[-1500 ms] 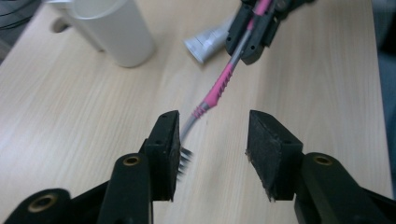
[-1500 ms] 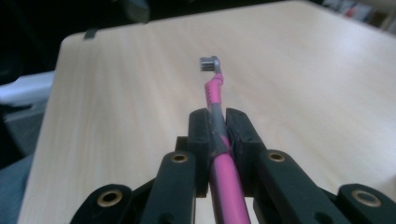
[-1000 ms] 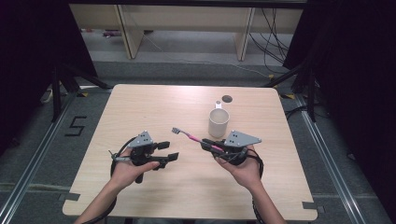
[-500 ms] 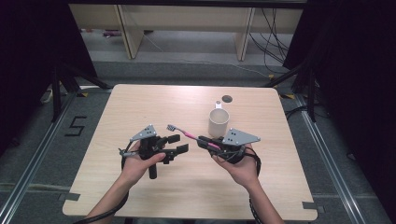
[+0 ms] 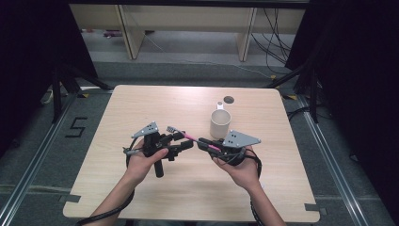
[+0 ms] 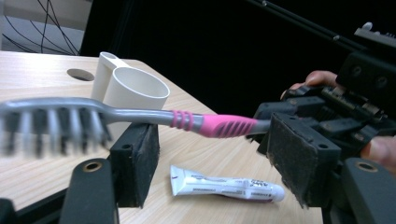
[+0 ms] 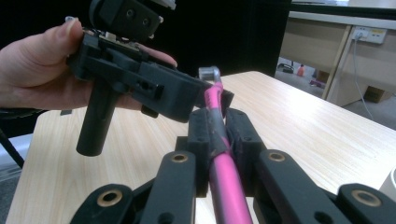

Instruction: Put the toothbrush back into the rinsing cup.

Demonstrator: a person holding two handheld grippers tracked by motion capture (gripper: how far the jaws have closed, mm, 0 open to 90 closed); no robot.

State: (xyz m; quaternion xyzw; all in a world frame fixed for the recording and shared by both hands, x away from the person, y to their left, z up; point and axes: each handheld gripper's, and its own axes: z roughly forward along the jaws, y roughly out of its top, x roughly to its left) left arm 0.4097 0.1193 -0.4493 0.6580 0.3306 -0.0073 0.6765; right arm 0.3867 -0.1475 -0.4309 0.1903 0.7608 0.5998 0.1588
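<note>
Currently, we note the scene as follows.

Right gripper: (image 5: 202, 141) we see it held in the person's right hand (image 5: 237, 165) above the near middle of the table (image 5: 141, 101); its jaws are clamped tight on the pink handle of the toothbrush (image 5: 186, 135). In the right gripper view the pads (image 7: 200, 135) press the handle from both sides.

Toothbrush: held off the table, roughly level, with its grey bristle head pointing left towards the other gripper. In the left gripper view the head (image 6: 51, 121) is blurred; the pink grip section lies further right, and the handle end goes into the right gripper's jaws.

Left gripper: (image 5: 186, 141) held in the left hand (image 5: 141, 160), just left of the right gripper. Its jaws stand apart and have just been closing a little; the toothbrush neck passes between and above the pads (image 6: 140, 163), and we see no pad pressing on it.

Cup: (image 5: 220, 123) cream, upright on the table, just beyond the right gripper, its handle on the far side.

Toothpaste tube: (image 6: 224, 186) white, lying flat on the table below the toothbrush, seen in the left gripper view.

Table hole: (image 5: 228, 99) a dark round opening at the far edge, behind the cup.

Floor mark: (image 5: 77, 127) a number five taped left of the table.
</note>
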